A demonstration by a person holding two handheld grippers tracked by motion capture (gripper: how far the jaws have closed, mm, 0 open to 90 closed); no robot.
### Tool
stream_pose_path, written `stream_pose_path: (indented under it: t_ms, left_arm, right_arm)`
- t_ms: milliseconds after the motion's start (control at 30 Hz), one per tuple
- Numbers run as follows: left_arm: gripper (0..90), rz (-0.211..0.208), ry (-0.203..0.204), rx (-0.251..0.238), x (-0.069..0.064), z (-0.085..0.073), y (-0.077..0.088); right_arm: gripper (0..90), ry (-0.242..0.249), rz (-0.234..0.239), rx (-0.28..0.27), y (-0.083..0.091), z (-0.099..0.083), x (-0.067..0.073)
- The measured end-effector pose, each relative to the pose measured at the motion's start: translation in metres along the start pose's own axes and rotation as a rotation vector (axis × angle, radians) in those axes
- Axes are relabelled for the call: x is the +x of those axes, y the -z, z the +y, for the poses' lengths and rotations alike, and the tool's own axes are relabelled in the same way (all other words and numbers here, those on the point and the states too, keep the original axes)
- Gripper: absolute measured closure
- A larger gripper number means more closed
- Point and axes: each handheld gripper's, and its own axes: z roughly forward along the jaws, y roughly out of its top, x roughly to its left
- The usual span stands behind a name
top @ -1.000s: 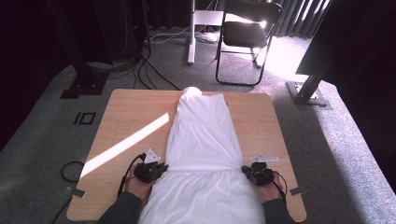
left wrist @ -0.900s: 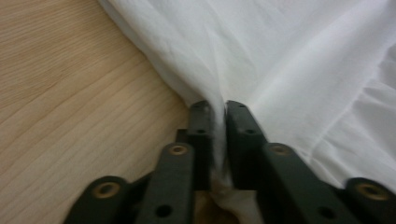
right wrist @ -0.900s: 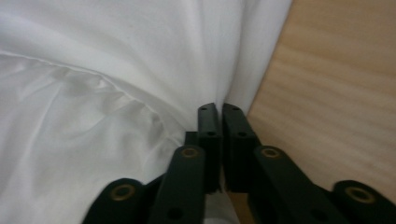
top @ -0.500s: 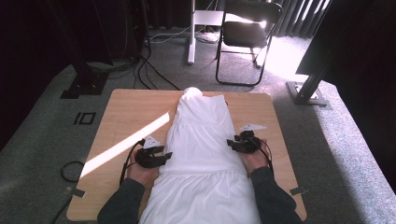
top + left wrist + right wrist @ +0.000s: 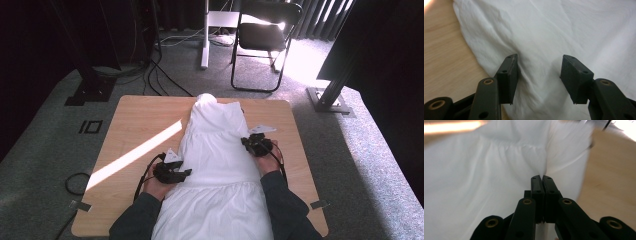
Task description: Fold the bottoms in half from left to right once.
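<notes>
A white dress lies lengthwise down the middle of the wooden table, its narrow end far from me. My left gripper rests at the dress's left edge near the gathered waist. In the left gripper view its jaws stand apart, having just been opening, with wrinkled dress cloth lying loose under and between them. My right gripper sits at the dress's right edge, farther up. In the right gripper view its tips are shut on a pinched fold of the dress.
A stripe of sunlight crosses the table's left half. Beyond the table stand a black chair and a white post; cables trail on the grey carpet. A black stand base sits off the far right corner.
Both hands have moved away from the table's near edge along the dress's sides. The right one has travelled much farther and now sits higher up the right edge.
</notes>
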Motion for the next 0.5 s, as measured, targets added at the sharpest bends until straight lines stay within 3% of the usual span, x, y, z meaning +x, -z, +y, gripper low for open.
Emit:
stream_pose_path:
  t_ms: [100, 133, 233, 267, 333, 467, 500]
  left_arm:
    - [47.5, -0.009, 0.002, 0.003, -0.001, -0.001, -0.001]
    - [47.4, -0.02, 0.004, -0.004, -0.004, -0.003, -0.004]
    - [46.7, -0.024, -0.011, 0.003, -0.008, -0.001, -0.005]
    - [46.7, -0.022, -0.011, 0.002, -0.008, 0.0, -0.004]
    - [45.5, 0.0, -0.005, -0.023, -0.003, 0.005, 0.0]
    - [43.1, 0.043, 0.014, -0.079, 0.013, 0.032, 0.004]
    - [42.6, 0.043, 0.014, -0.079, 0.013, 0.032, 0.004]
  right_arm:
    - [88.7, -0.016, -0.081, -0.035, 0.017, 0.002, -0.008]
    - [88.6, -0.045, -0.108, 0.026, 0.014, -0.008, -0.02]
    - [88.1, -0.095, -0.097, 0.137, -0.009, -0.033, -0.031]
    - [88.1, -0.095, -0.097, 0.137, -0.009, -0.033, -0.031]
    - [87.7, -0.136, -0.081, 0.18, -0.025, -0.05, -0.034]
    - [87.3, -0.128, -0.094, 0.178, -0.027, -0.052, -0.032]
    - [87.3, -0.128, -0.094, 0.178, -0.027, -0.052, -0.032]
